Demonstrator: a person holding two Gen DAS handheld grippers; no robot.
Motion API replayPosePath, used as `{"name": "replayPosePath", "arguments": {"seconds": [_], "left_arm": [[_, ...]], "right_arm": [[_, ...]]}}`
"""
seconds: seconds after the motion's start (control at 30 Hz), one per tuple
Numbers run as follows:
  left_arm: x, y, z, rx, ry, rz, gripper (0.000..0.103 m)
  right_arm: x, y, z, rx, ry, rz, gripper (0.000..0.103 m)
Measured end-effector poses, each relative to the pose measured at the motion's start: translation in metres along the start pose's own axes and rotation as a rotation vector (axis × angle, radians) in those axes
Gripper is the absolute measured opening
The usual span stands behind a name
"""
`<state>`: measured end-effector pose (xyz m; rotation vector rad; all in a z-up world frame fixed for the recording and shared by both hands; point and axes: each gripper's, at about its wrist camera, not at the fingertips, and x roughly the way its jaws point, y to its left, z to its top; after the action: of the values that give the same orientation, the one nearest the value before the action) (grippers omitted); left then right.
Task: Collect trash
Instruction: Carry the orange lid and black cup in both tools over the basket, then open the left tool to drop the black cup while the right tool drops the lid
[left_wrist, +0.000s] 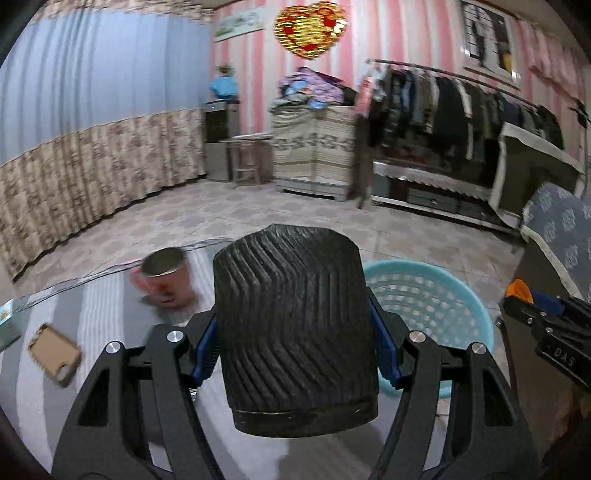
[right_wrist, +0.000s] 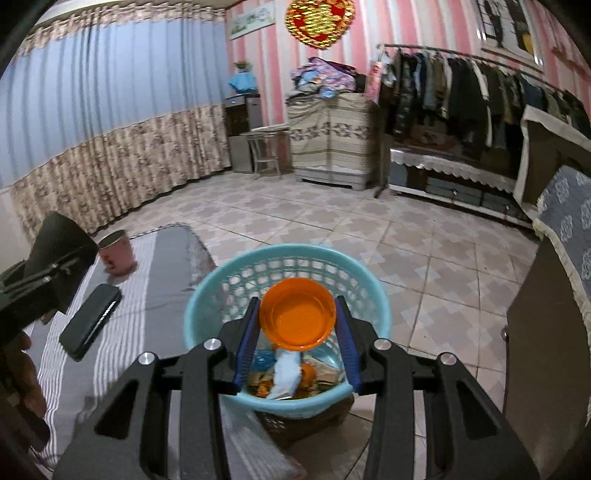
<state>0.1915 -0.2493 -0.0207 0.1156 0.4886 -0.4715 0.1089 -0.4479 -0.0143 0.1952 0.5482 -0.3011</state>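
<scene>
My left gripper (left_wrist: 295, 354) is shut on a black ribbed cup (left_wrist: 295, 325), held upside down over the striped table edge; the same cup (right_wrist: 61, 240) shows at the left of the right wrist view. Behind it and to the right stands a turquoise plastic basket (left_wrist: 436, 299). My right gripper (right_wrist: 297, 339) is shut on an orange lid (right_wrist: 297, 319), held tilted above the basket (right_wrist: 207, 306). Inside the basket lie crumpled paper and several bits of orange and blue rubbish (right_wrist: 288, 373). The right gripper (left_wrist: 546, 314) with its orange lid (left_wrist: 519, 290) appears at the right edge of the left wrist view.
On the grey striped tablecloth (right_wrist: 122, 332) stand a pink tin can (right_wrist: 117, 253), a black phone-like case (right_wrist: 90, 321), and a tan phone case (left_wrist: 55, 354). A patterned chair (right_wrist: 569, 236) and dark cabinet (right_wrist: 543, 369) stand to the right. Tiled floor (right_wrist: 424, 258) lies beyond the basket.
</scene>
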Motion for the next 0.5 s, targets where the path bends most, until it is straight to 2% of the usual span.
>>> {"name": "replayPosePath", "arguments": {"seconds": [0.2, 0.5], "left_arm": [[0.038, -0.029, -0.001, 0.012, 0.028, -0.078, 0.067], [0.083, -0.046, 0.004, 0.006, 0.072, -0.150, 0.069]], "right_arm": [[0.011, -0.025, -0.001, 0.033, 0.011, -0.036, 0.040], [0.034, -0.045, 0.004, 0.087, 0.036, -0.042, 0.040]]}}
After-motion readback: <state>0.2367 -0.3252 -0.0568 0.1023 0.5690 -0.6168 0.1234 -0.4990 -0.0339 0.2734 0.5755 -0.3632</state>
